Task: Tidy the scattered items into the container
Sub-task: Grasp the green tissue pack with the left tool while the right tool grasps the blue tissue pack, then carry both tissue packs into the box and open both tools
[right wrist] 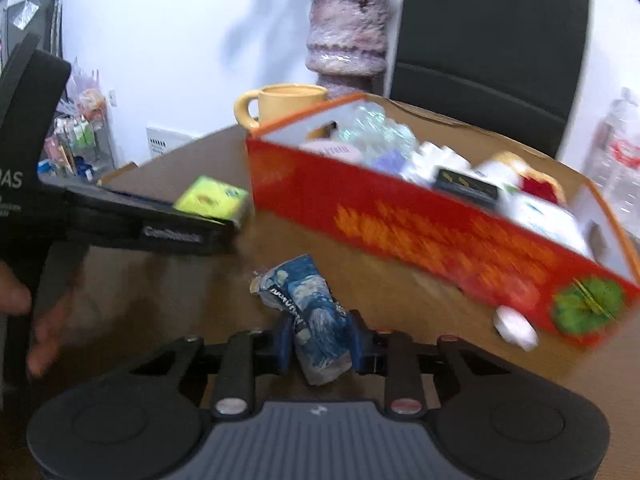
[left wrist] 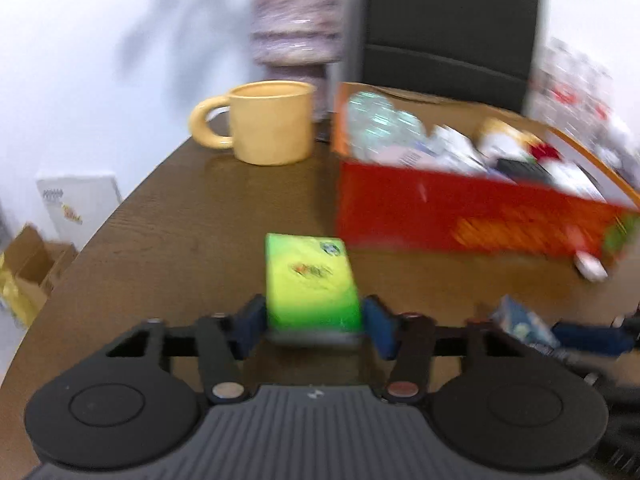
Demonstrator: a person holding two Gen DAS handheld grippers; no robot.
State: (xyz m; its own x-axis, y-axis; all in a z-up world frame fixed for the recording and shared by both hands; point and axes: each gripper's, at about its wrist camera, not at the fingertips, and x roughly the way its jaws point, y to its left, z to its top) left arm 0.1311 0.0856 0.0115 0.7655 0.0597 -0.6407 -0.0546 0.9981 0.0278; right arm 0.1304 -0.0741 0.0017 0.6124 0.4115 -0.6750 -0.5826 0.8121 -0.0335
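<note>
My left gripper (left wrist: 314,326) is shut on a green and yellow box (left wrist: 310,280), held above the brown table; the box also shows in the right wrist view (right wrist: 212,200). My right gripper (right wrist: 320,340) is shut on a blue and white crumpled packet (right wrist: 308,304), whose tip shows in the left wrist view (left wrist: 520,322). The red cardboard container (left wrist: 460,212) stands ahead to the right, filled with several items; it also shows in the right wrist view (right wrist: 420,232). A small white item (right wrist: 516,326) lies on the table against its front corner.
A yellow mug (left wrist: 268,122) and a purple vase (left wrist: 296,20) stand behind the container, at its left end. A black chair (left wrist: 452,28) is behind the table. A plastic bottle (right wrist: 616,152) stands at the far right. The table edge (left wrist: 100,224) curves at left.
</note>
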